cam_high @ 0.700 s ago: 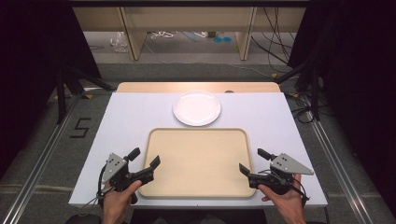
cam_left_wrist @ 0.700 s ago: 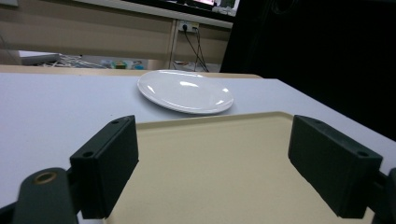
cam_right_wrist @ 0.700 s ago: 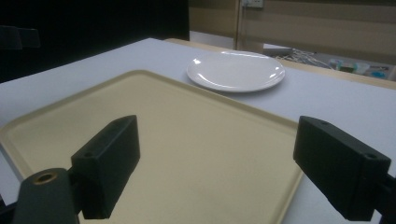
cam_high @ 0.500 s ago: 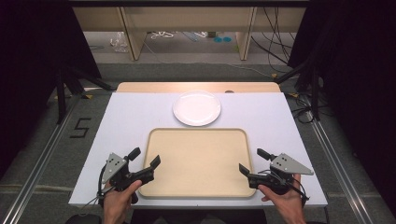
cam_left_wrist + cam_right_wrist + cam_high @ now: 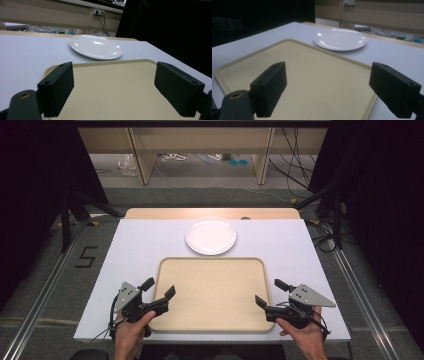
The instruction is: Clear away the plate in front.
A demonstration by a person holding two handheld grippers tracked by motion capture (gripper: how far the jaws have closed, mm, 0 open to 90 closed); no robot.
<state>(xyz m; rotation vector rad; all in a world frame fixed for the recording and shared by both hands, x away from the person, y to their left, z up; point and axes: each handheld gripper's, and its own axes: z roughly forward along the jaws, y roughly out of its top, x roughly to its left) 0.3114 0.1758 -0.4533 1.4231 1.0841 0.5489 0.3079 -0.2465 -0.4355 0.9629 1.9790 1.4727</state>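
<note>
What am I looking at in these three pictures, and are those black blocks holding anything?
No robot here: a person holds a two-jaw tool in each hand. The high view looks down on the table: left gripper and right gripper sit at the near corners of an empty beige tray. A white plate lies on the table just beyond the tray. The other two pictures come from cameras riding on each gripper; the black blocks are that gripper's own jaws, spread wide with the tray beneath. Both are open and hold nothing.

no visible change, left tool (image 5: 159,288) and right tool (image 5: 267,292) unmoved beside tray (image 5: 212,265)
</note>
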